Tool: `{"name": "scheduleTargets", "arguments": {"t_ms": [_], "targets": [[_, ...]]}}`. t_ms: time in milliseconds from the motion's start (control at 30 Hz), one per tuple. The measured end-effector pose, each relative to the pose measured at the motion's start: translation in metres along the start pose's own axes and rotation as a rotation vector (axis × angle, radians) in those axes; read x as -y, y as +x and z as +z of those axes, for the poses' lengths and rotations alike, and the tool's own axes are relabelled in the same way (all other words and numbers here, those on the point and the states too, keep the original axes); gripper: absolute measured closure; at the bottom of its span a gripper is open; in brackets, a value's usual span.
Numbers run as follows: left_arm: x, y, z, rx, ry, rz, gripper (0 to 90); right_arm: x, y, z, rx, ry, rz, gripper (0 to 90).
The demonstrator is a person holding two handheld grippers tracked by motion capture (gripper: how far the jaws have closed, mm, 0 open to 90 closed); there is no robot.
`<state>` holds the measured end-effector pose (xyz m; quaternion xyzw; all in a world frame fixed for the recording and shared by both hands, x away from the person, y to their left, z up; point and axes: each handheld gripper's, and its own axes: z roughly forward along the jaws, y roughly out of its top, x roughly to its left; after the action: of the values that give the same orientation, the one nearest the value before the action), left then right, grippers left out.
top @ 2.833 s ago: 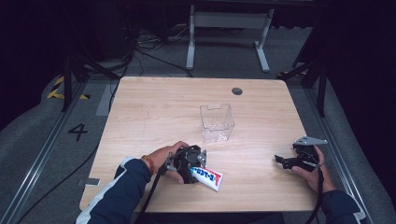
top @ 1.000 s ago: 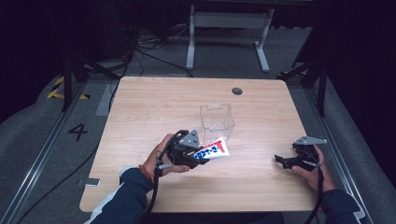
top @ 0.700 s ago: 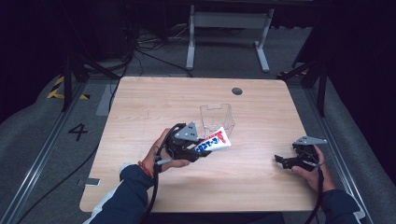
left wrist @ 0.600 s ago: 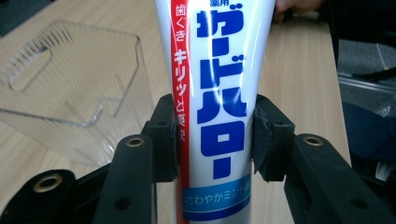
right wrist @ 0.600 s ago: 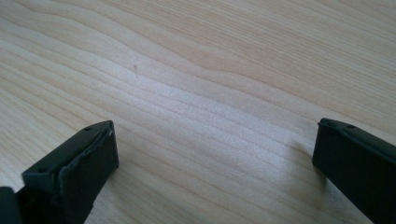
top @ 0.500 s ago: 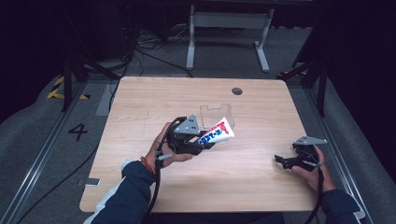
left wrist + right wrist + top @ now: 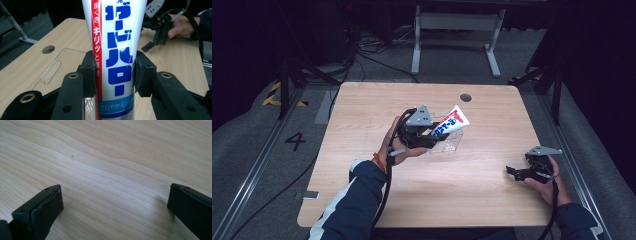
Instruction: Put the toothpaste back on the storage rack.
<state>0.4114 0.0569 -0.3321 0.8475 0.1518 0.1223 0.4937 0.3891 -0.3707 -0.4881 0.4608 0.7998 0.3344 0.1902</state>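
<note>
A white toothpaste tube (image 7: 449,122) with blue and red print is held up over the clear plastic box (image 7: 448,142) at the table's middle. My left gripper (image 7: 428,136) is shut on the tube (image 7: 113,50), its pads (image 7: 143,75) pressing both sides. The tube tilts up and to the right. The box (image 7: 56,68) shows below and behind the tube in the left gripper view. My right gripper (image 7: 518,171) rests near the table's right edge, open, with bare wood between its fingers (image 7: 40,210).
The wooden table (image 7: 362,200) has a round cable hole (image 7: 466,97) near its far edge. A metal stand (image 7: 457,22) and cables lie on the floor beyond. The other hand with its gripper (image 7: 160,32) appears far off in the left gripper view.
My left gripper has lifted the toothpaste tube from the table's near side and carried it forward and up, over the clear box. The right gripper has stayed put.
</note>
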Motion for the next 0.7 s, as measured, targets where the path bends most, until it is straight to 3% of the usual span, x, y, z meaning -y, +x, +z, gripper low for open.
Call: {"name": "scheduleTargets", "arguments": {"t_ms": [133,433,700], "targets": [[-0.006,0.006,0.006,-0.021,-0.012,0.004,60.1,0.0,0.0,0.0,0.0,-0.001,0.002,0.3],[-0.013,0.022,0.02,-0.016,-0.057,-0.016,60.0,0.0,0.0,0.0,0.001,0.0,-0.001,0.3],[-0.017,0.031,0.032,-0.029,-0.06,-0.013,59.9,0.0,0.0,0.0,0.0,-0.001,0.004,0.3]]}}
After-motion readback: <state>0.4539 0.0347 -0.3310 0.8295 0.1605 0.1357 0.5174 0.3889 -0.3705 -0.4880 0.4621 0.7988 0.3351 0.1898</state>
